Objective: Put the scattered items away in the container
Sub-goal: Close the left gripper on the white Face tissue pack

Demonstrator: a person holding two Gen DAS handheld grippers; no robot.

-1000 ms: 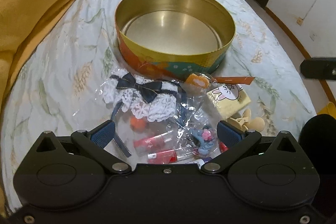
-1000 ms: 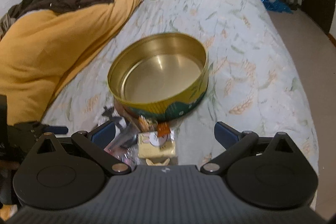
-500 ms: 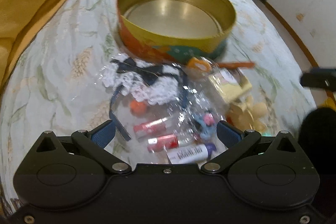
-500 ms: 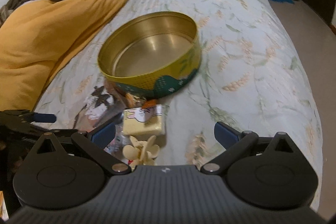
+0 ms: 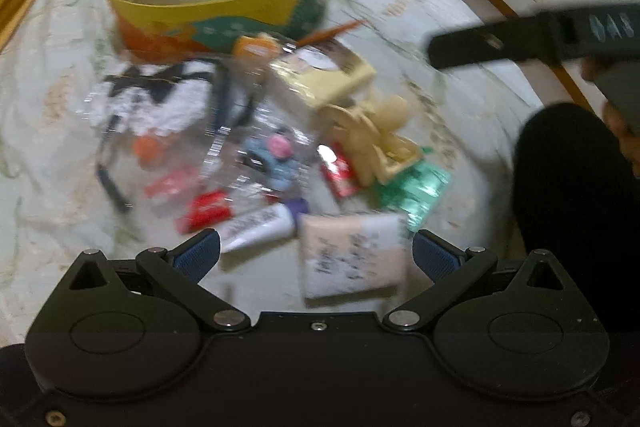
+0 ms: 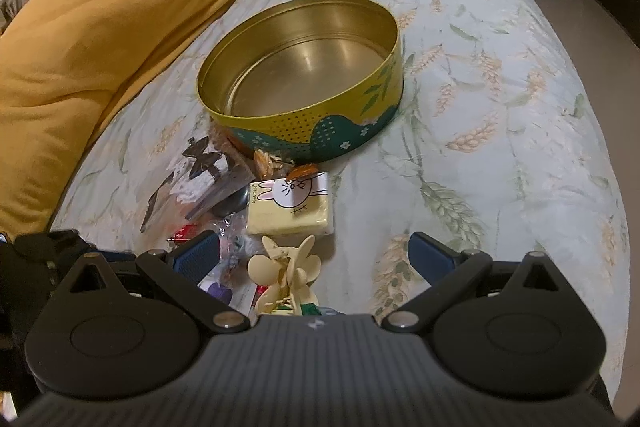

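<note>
Scattered items (image 5: pixel 276 155) (blurred) now fill more of the view, both claws (image 5: pixel 316 253) (image 6: pixel 314 259) still wide.

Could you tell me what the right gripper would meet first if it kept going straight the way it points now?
Most likely the cream hair claw clip, lying between the open right gripper fingers, though depth is unclear.
</note>
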